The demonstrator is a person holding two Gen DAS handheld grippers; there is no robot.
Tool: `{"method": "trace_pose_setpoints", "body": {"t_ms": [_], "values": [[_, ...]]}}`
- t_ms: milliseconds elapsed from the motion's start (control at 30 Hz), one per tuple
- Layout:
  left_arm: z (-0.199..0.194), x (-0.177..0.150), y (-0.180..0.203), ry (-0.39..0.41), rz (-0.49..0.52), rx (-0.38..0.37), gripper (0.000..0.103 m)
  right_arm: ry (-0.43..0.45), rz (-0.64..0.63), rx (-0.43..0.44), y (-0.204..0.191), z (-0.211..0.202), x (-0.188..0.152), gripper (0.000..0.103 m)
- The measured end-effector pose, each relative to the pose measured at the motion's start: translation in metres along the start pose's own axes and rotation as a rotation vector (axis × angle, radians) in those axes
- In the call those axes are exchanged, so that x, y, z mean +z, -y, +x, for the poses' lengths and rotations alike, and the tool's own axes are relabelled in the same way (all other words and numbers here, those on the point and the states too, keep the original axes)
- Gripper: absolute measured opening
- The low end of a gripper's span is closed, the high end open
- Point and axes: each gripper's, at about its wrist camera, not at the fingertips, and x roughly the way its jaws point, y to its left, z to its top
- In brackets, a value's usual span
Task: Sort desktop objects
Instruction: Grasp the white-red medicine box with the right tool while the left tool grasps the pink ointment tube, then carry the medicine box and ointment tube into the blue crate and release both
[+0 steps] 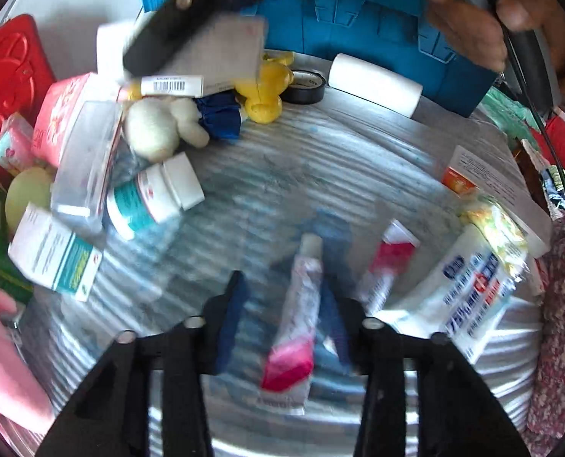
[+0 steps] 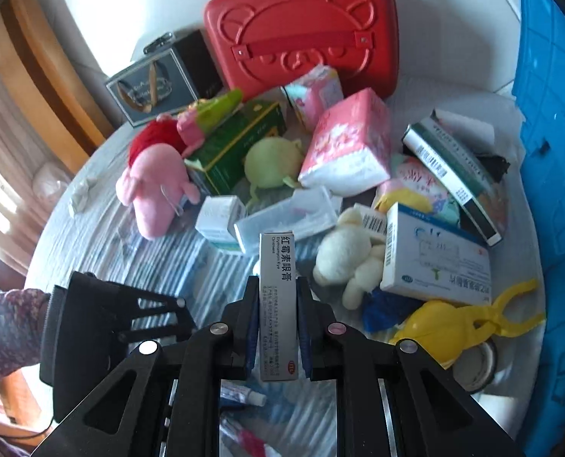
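My right gripper (image 2: 277,285) is shut on a slim grey eye-ointment box (image 2: 278,304), held upright above the table. In the left wrist view that gripper crosses the top, with the grey box (image 1: 225,57) in it. My left gripper (image 1: 286,285) is open over a small pink-and-white tube (image 1: 295,339) that lies between its fingers on the table; I cannot tell if they touch it. A second pink tube (image 1: 387,266) and a white toothpaste tube (image 1: 461,297) lie to its right. Medicine boxes (image 2: 434,259), a white pill bottle (image 1: 156,194) and plush toys (image 2: 349,255) are piled ahead.
A red case (image 2: 301,26) and a dark box (image 2: 160,80) stand at the table's far side. A blue crate (image 2: 552,190) is on the right. Pink tissue packs (image 2: 349,144), a green box (image 2: 236,144), a yellow toy (image 2: 457,323) and a tape roll (image 1: 307,85) crowd the table (image 1: 320,160).
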Motion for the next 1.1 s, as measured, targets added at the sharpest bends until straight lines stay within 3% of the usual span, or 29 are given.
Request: {"method": "trace_pose_setpoints", "body": {"t_ms": [67,133,367,533,667,733,900,1100], "values": [[-0.003,-0.004,0.004,0.000,-0.030,0.007,0.030,0.023,-0.004,-0.001,-0.013,0.009,0.005,0.018],[-0.004,-0.004,0.006,0.003,-0.071,0.010,0.017,0.052,-0.008,-0.002,-0.017,0.007,0.010,0.018],[-0.012,-0.005,0.018,0.016,-0.130,0.131,0.017,0.149,-0.028,-0.033,-0.033,-0.033,0.014,0.018],[-0.070,0.018,0.024,0.149,-0.176,0.250,0.017,0.245,-0.024,-0.067,-0.045,-0.085,0.008,0.018],[-0.126,0.056,0.046,0.278,-0.125,0.345,0.017,0.334,-0.003,-0.041,-0.056,-0.143,0.001,0.018],[-0.152,0.081,0.057,0.352,-0.095,0.362,0.017,0.419,0.026,-0.030,-0.058,-0.186,-0.006,0.018],[-0.203,0.154,0.104,0.521,-0.016,0.358,0.017,0.600,0.053,-0.186,-0.059,-0.296,-0.033,0.017],[-0.240,0.246,0.164,0.648,0.032,0.384,0.017,0.752,0.139,-0.381,-0.010,-0.399,-0.077,0.018]]}}
